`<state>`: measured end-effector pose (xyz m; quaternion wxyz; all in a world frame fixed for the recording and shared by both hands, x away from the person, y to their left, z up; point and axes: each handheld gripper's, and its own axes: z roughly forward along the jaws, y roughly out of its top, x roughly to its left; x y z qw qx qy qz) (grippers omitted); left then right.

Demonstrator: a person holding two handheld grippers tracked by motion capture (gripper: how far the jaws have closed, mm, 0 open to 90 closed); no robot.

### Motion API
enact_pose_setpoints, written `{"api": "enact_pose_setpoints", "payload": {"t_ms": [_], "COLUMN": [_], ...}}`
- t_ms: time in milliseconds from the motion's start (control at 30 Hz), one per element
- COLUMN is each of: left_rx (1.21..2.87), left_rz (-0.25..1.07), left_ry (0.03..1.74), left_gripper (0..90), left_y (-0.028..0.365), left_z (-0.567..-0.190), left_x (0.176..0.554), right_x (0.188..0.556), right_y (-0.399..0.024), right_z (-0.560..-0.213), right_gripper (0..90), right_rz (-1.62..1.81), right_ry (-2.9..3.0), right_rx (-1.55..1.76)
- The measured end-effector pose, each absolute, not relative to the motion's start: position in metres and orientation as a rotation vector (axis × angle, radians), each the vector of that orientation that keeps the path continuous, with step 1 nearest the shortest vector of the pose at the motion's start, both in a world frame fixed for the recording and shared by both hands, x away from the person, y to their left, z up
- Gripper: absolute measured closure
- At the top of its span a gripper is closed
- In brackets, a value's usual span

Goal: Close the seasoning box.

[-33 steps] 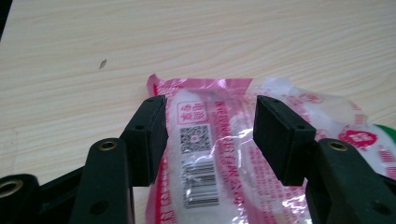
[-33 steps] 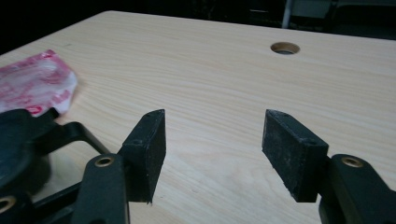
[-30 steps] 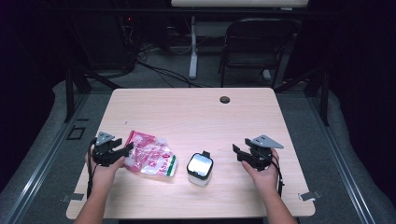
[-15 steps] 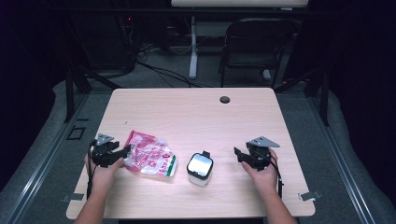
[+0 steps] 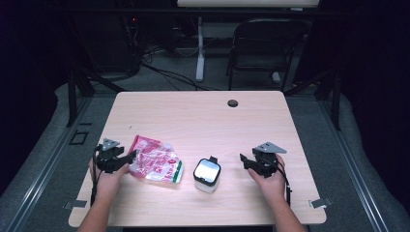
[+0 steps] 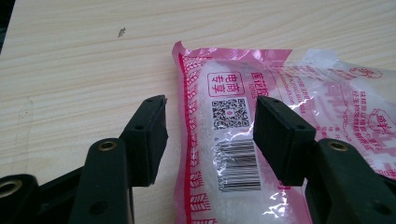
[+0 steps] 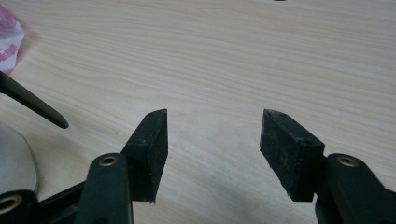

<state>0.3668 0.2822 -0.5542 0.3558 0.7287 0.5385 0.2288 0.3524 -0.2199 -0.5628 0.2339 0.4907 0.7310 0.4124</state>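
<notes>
Both jaws of the left gripper [image 6: 210, 135] stand spread, the pink-printed plastic packet's [image 6: 261, 140] edge lying between them, unpinched.

On the bench [image 5: 193, 116], the packet [image 5: 155, 164] lies near-left, with the small box [image 5: 207, 175] just to its right. Left tongs [image 5: 131, 157] sit at the packet's left edge; right tongs [image 5: 244, 162] lie right of the box.

Table [image 5: 203, 116]: pale wood-grain top with rounded corners and a round dark hole [image 5: 232, 103] near its far edge. On its near half lie a pink-and-clear printed bag [image 5: 155, 159], flat, toward the left, and a small white container [image 5: 207, 174] with a dark rim and clear lid, near the bag's right end but apart from it.
</notes>
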Motion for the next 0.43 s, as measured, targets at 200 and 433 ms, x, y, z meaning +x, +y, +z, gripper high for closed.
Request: {"api": "enact_pose_setpoints", "payload": {"t_ms": [200, 433], "left_rx": [1.873, 1.858], "left_rz": [0.597, 0.599], "left_ry": [1.393, 1.393], "left_gripper": [44.5, 44.4], "left_y": [0.2833, 0.2831], "left_z": [-0.5536, -0.5533], "left_x": [0.3670, 0.3681], "right_x": [0.3520, 0.3495], "right_y": [-0.2174, -0.2177], "right_z": [-0.5636, -0.5621], "right_gripper": [41.6, 41.4], "right_rz": [1.121, 1.119], "right_ry": [2.017, 2.007], "right_rx": [1.340, 1.341]}}
